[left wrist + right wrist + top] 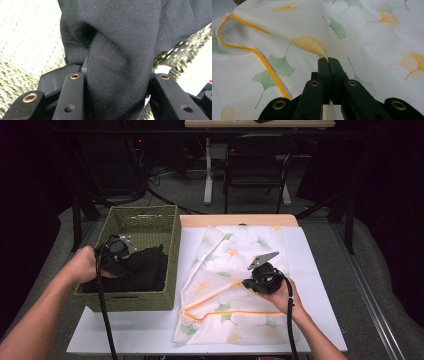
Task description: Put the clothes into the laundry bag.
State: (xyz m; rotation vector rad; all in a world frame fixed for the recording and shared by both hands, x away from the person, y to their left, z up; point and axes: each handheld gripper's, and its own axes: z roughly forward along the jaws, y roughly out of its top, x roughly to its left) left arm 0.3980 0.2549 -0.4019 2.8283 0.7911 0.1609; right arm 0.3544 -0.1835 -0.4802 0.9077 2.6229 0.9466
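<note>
Your left hand-held gripper pinches the black garment in the basket; your right hand-held gripper nips the laundry bag on the bench. Trailing cloth may snag the rim.

Hidden and cut off

My left gripper has its jaw tips buried in the black cloth; the basket wall hides the cloth's lower part. Pinched fabric bag runs past the frame edges.
</note>
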